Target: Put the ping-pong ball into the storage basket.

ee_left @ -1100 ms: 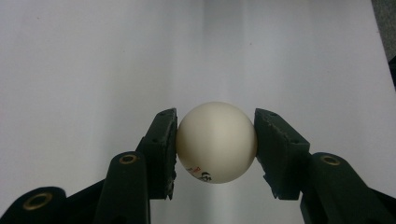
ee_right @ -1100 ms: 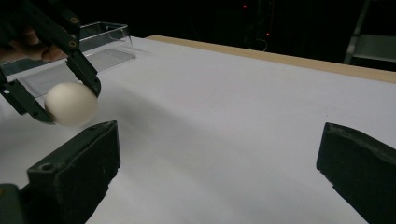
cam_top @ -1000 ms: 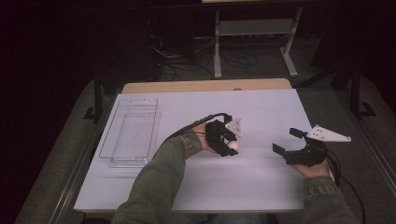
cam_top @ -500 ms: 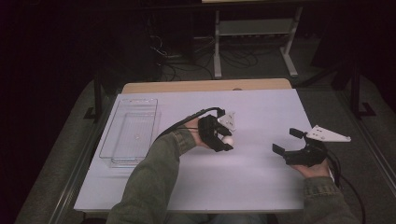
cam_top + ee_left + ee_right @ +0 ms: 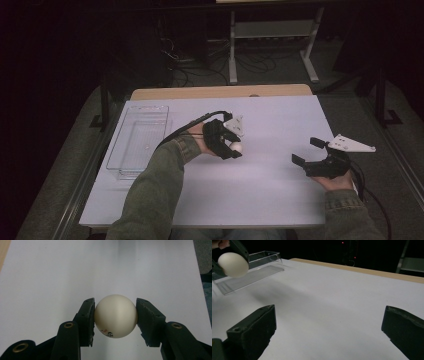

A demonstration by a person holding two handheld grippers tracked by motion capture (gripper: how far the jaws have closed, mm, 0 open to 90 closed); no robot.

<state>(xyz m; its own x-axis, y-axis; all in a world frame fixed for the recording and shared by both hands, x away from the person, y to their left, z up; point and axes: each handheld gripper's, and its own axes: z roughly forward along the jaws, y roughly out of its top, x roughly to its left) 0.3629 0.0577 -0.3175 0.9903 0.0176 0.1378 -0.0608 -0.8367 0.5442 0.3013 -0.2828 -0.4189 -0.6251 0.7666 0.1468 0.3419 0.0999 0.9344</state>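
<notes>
The pick-up looks done: the left tongs [image 5: 115, 317] are clamped on the ball [image 5: 116, 316], 1 pad pressing each side, and in the right gripper view the ball [image 5: 233, 264] hangs clear above the white worktop [image 5: 332, 302] with its shadow beneath it. In the high view the ball [image 5: 237, 148] shows at the tip of the left tongs [image 5: 235, 149], roughly over the middle of the worktop [image 5: 260, 190], well apart from the clear tray [image 5: 139, 141] at the left edge. What is left, as I judge it, is the carry and the release — most likely into that tray, which seems to hold nothing, though its transparent floor makes this hard to confirm.

The right tongs [image 5: 306, 151] rest low on the right side of the worktop with their 2 jaws wide apart and nothing between them; their own camera shows bare white surface in the gap.

The ball itself is a smooth, matte, cream-white sphere — about the look of a table-tennis ball — with a small dark-and-red printed mark near its underside, too small to read. It sits squarely between the pads.
</notes>
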